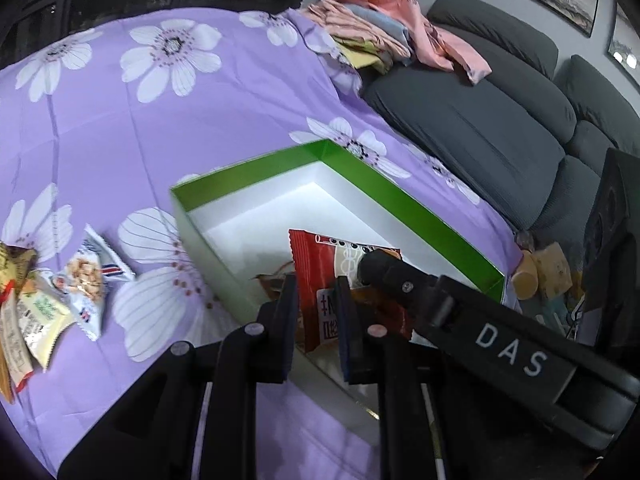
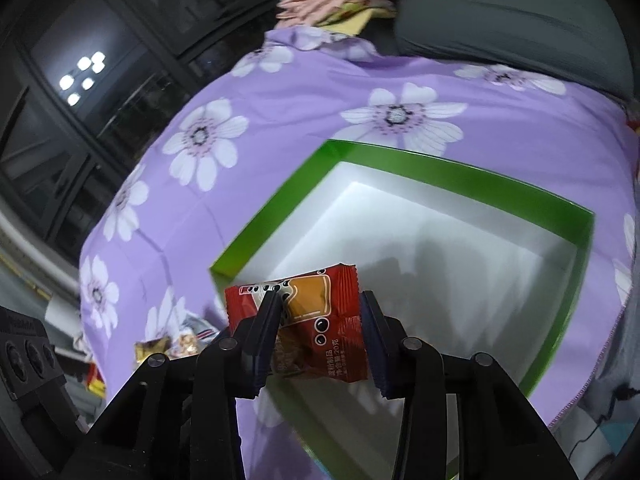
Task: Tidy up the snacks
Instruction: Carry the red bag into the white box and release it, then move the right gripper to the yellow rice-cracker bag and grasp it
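A red snack packet (image 1: 320, 252) stands between the fingers of my left gripper (image 1: 316, 284), which is shut on its lower half just over the near wall of the box. The box (image 1: 400, 196) is white inside with a green rim and looks bare inside. My right gripper (image 1: 372, 270) reaches in from the right, its tip against that packet. In the right wrist view my right gripper (image 2: 320, 298) is shut on a second red packet (image 2: 336, 312) with an orange picture, held above the near corner of the box (image 2: 440, 172).
Loose snack packets (image 1: 88, 276) lie on the purple flowered sheet (image 1: 120, 120) left of the box, with more stacked at the left edge (image 1: 24, 308). A grey sofa (image 1: 480, 120) with folded clothes (image 1: 380, 28) lies behind. A black speaker (image 1: 612, 220) stands at the right.
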Tool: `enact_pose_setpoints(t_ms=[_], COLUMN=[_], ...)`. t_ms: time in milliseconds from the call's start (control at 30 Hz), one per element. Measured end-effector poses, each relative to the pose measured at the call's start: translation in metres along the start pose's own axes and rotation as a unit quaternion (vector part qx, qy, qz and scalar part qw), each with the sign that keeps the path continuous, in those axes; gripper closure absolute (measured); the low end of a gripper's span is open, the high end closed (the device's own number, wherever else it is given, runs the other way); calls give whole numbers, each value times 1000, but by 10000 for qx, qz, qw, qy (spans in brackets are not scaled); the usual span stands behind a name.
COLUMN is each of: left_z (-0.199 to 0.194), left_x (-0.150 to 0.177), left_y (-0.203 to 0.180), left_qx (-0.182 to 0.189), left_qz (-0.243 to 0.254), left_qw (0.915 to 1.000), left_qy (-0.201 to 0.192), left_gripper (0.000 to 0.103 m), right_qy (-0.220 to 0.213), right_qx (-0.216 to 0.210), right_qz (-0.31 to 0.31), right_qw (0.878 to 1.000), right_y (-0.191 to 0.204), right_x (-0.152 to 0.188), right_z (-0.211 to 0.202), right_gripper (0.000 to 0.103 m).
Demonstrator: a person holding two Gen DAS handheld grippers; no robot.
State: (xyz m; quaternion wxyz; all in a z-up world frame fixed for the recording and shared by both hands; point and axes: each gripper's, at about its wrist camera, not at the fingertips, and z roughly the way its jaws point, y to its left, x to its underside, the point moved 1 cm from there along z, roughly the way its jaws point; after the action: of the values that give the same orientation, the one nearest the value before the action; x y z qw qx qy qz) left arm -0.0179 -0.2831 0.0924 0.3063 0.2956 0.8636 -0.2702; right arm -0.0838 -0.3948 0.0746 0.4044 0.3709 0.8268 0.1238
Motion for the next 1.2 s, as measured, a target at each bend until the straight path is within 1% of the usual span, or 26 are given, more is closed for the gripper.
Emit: enact_pose_setpoints(t_ms=[100,167,200,233,267,300,367,400,467,500,567,633,700,767,833,867,967,1000,1033,1100,1133,1200], left_z=[9,13,14,14,13,11,5,2,-8,-14,-29,-41,-54,-67,-81,-87,-108,-114,-120,-130,-136,-146], left_x=[1,1,1,2,1,1,0,0,1,1,4,7,11,17,24,27,41,44,49,56,62,73], left_y=[-3,-4,-5,-5,-6,-5,-1,2,12,18,32,44,58,76,101,111,148,156,169,189,202,216], left_qx=[77,168,190,203,154,96,19,-30,-140,-161,-172,-296,-498,-705,-960,-1065,-1575,-1659,-1770,-1886,-1997,-2099], left_qz=[-13,-36,-43,-44,-29,-12,-31,-72,-202,-307,-511,-567,-629,-815,-1108,-1187,-1407,-1471,-1593,-1778,-1894,-2019], left_qw=[9999,9997,9996,9996,9998,9999,10000,10000,9996,9992,9981,9973,9957,9927,9874,9853,9754,9730,9691,9636,9590,9543], left_qy=[129,195,202,182,141,110,51,15,-99,-176,-293,-372,-469,-538,-589,-608,-627,-634,-647,-659,-668,-675], left_gripper=[87,85,84,86,85,85,82,78,72,66,60,59,58,54,54,53,53,53,53,53,52,52], right_qy=[34,7,-42,-99,-169,-229,-324,-401,-456,-389,-193,-46,172,332,324,316,486,514,441,377,360,407], right_qx=[107,250,341,445,619,810,1219,1324,1305,1269,1387,1675,1795,1723,1572,1565,1687,1713,1802,1913,1949,1913], right_qz=[97,139,148,146,120,71,-37,-79,-78,-70,-168,-466,-712,-781,-824,-923,-1357,-1488,-1605,-1684,-1713,-1736], right_qw=[9999,9996,9993,9989,9979,9964,9920,9903,9904,9911,9900,9848,9810,9814,9836,9829,9751,9726,9694,9662,9651,9652], right_y=[-8,-12,-13,-13,-13,-13,-12,-12,-15,-15,-14,-7,0,4,10,15,32,36,42,47,49,50], right_x=[0,0,-1,-1,-2,-2,-4,-3,-4,-4,-1,4,9,13,16,18,28,32,35,37,38,40], right_z=[4,4,4,4,3,3,2,1,1,3,10,17,26,31,33,35,44,46,46,46,46,47], right_gripper=[60,60,59,59,59,57,46,45,42,42,42,42,43,43,43,43,43,43,43,43,43,43])
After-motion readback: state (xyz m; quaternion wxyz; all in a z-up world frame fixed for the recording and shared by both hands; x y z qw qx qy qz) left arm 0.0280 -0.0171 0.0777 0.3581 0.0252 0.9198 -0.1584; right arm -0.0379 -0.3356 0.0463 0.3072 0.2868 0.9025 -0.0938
